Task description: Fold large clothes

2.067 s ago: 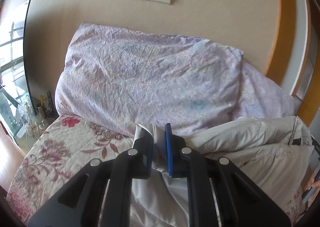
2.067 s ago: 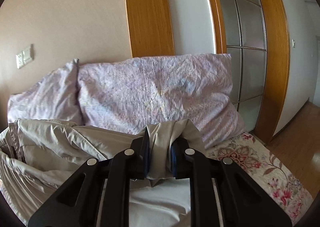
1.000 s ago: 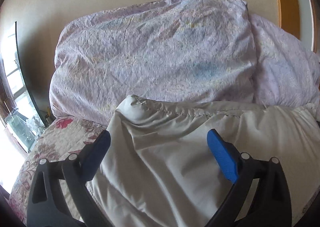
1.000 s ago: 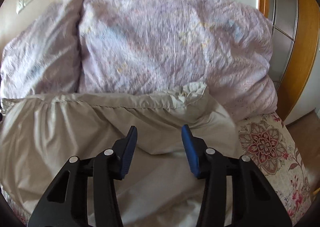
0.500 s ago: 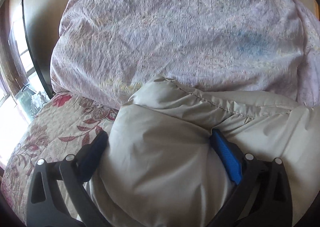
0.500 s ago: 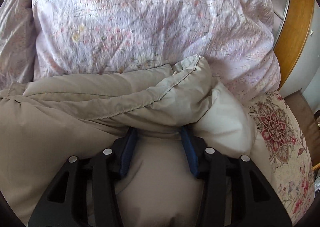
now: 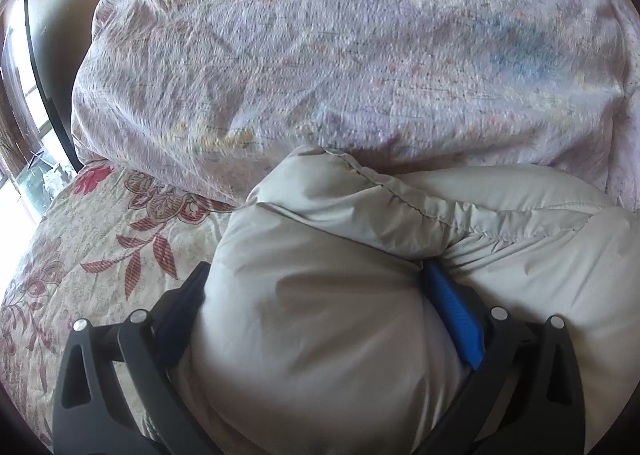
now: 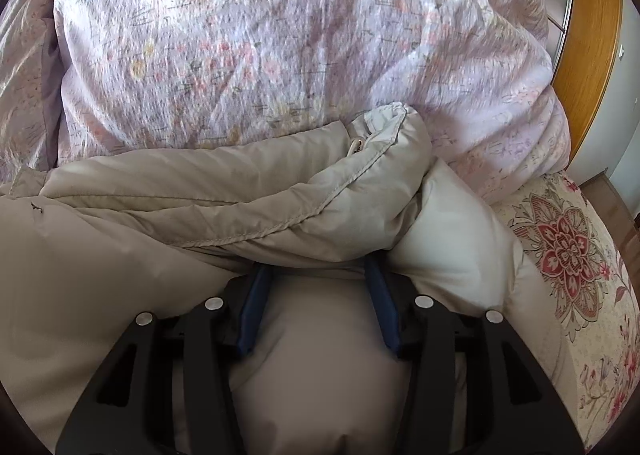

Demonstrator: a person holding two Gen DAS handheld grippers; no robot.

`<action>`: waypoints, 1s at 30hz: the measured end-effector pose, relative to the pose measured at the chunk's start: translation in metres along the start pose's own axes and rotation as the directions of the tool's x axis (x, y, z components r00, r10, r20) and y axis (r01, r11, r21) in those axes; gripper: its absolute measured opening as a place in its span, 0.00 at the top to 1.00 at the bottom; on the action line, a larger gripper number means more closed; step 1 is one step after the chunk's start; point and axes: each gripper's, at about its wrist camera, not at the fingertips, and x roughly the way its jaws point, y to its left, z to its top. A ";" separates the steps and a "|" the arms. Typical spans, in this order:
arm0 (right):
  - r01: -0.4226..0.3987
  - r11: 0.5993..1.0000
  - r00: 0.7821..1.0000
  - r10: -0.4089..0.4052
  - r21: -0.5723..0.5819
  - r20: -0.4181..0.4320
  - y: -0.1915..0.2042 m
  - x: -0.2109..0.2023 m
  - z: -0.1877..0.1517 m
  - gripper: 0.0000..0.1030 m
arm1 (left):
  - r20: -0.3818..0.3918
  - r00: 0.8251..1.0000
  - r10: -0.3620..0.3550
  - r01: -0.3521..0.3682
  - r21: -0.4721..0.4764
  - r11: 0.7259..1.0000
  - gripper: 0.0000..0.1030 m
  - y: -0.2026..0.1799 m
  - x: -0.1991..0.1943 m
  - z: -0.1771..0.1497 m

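With both grippers, left [image 7: 316, 307] and right [image 8: 316, 295], spread apart and sunk into the puffy jacket [image 8: 200, 195], pressing evenly should have flattened the fold.

A home bedroom: a bed [image 7: 100, 239] with a floral quilt, lilac pillows [image 7: 320, 55] piled at its head, and a wooden door frame [image 8: 588, 55] beside it.
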 end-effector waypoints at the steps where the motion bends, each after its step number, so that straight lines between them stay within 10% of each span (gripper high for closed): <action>1: -0.001 1.000 1.000 0.001 0.001 -0.002 -0.001 0.002 0.000 0.51 | -0.007 1.000 -0.006 0.006 -0.004 1.000 0.02 0.001 0.002 0.000; 20: -0.028 0.999 0.999 0.029 0.029 -0.019 -0.010 0.020 0.007 0.51 | -0.050 0.997 -0.058 0.056 -0.042 0.998 0.02 0.020 0.035 -0.003; 30: -0.054 0.992 0.998 0.049 0.116 0.041 -0.043 -0.026 -0.001 0.47 | -0.006 0.996 -0.084 0.084 -0.054 0.995 0.03 0.028 -0.025 -0.011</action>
